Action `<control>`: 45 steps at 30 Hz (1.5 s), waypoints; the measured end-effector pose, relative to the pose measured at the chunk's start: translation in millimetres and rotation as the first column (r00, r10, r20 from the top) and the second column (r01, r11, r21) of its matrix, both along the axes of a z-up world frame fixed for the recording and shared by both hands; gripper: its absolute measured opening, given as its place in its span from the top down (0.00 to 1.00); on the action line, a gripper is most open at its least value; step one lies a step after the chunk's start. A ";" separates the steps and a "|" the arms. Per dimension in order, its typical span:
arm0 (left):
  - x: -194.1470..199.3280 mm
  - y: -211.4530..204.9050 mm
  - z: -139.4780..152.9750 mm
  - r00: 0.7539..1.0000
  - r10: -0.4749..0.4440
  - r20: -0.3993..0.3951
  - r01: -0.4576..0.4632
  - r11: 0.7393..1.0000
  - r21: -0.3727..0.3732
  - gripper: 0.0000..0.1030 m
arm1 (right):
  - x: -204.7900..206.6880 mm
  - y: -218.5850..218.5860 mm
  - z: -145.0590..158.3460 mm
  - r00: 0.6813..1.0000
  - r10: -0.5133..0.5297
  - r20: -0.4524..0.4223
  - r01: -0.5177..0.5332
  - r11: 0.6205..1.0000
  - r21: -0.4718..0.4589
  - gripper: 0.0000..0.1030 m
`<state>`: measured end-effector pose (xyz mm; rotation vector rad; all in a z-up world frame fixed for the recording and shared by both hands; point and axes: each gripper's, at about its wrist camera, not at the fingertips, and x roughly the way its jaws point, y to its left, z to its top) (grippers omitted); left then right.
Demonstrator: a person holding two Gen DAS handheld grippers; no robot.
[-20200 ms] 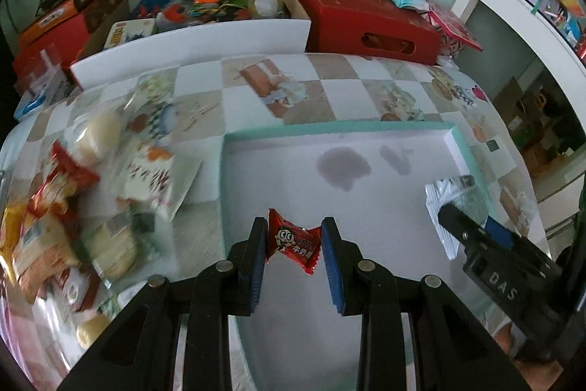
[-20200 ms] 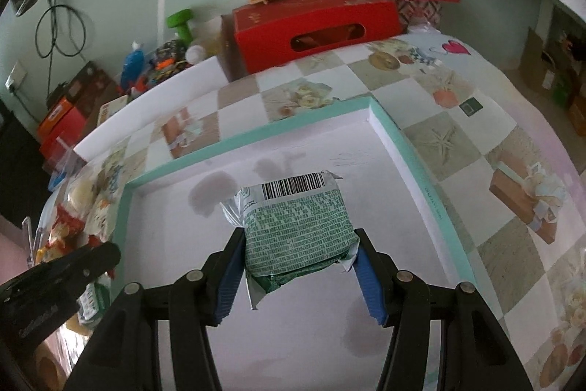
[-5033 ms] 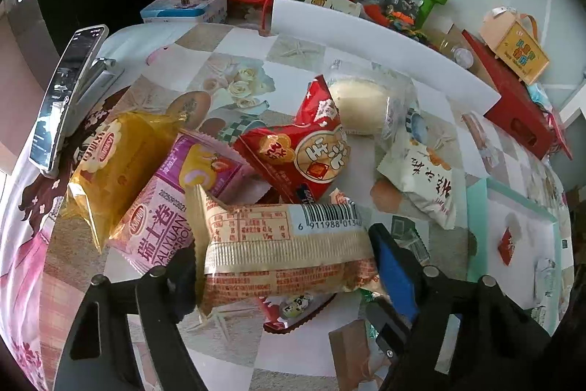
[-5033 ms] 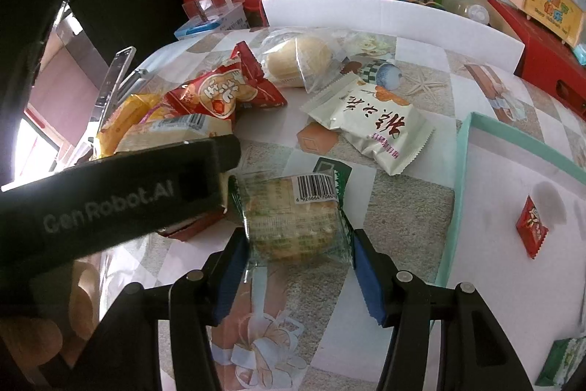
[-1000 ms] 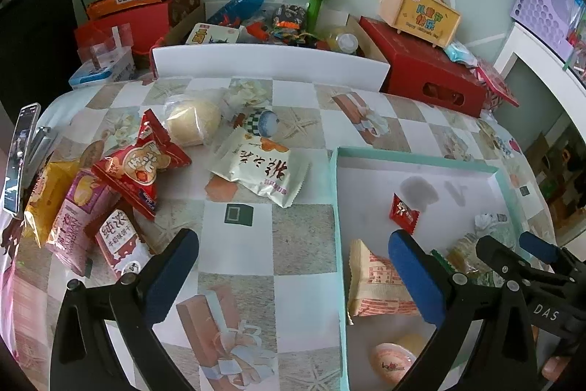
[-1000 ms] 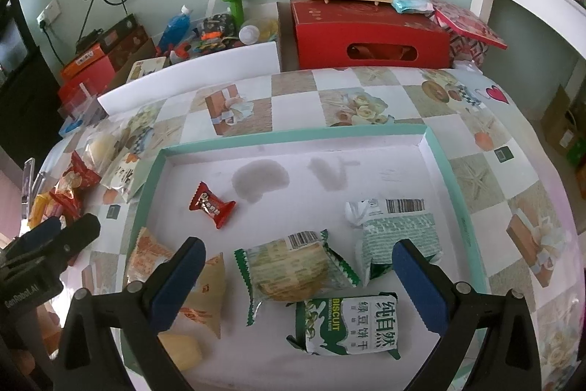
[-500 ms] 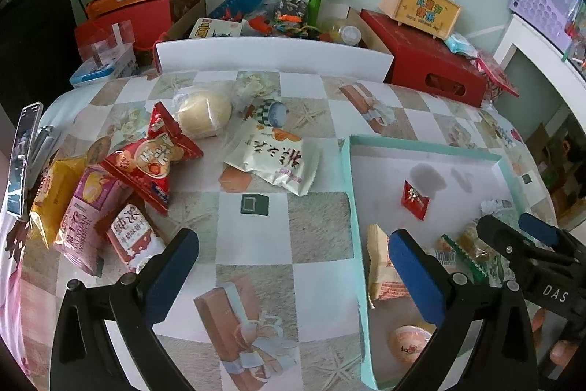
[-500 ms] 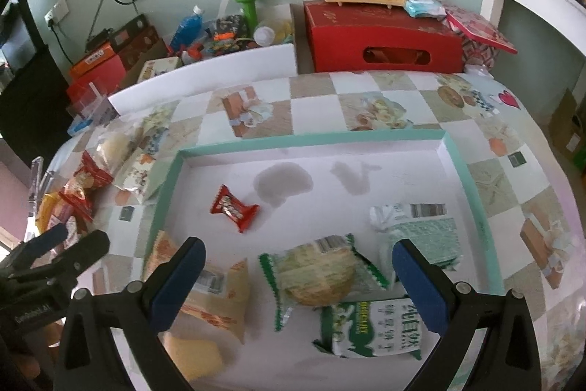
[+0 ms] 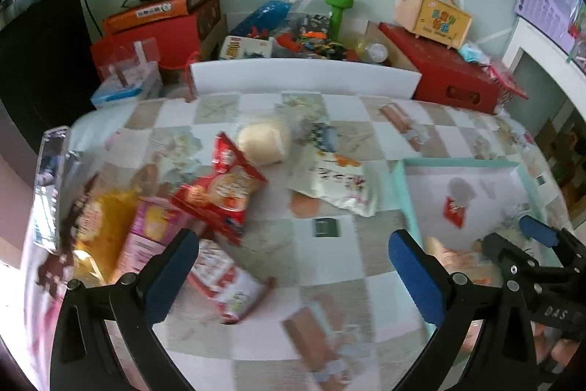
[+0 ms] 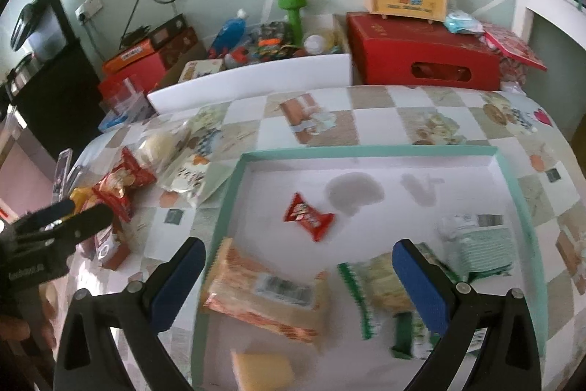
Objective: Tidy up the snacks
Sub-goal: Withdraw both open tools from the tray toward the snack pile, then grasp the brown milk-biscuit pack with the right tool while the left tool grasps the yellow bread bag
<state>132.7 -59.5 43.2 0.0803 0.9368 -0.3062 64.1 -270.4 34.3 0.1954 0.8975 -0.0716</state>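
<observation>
Shifted leftward since half a second ago: left gripper, spread, empty, over loose snack packets near the table's left edge. Right gripper, spread, empty, above the teal tray; bare floor at its far wall.

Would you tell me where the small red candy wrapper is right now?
The small red candy wrapper lies inside the teal-rimmed tray, left of centre in the right wrist view, just left of a grey stain and beyond the orange biscuit pack.
</observation>
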 end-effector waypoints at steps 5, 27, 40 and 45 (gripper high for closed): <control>6.8 25.0 2.2 1.000 0.009 0.008 -0.008 0.999 -0.040 0.00 | 7.7 27.1 -3.3 0.998 0.061 -0.009 -0.061 0.998 0.006 0.00; 40.9 150.6 -25.1 0.975 0.220 -0.024 -0.220 0.957 -0.191 0.02 | 55.8 183.2 -20.9 0.913 0.403 -0.062 -0.404 0.915 -0.007 0.19; 61.2 160.8 -48.5 0.975 0.217 -0.057 -0.224 0.959 -0.175 0.29 | 80.4 216.3 -47.3 0.882 0.455 -0.124 -0.461 0.887 -0.023 0.37; 63.1 155.9 -53.6 0.977 0.199 -0.072 -0.208 0.965 -0.160 0.34 | 83.0 215.0 -55.3 0.877 0.460 -0.137 -0.465 0.885 -0.007 0.46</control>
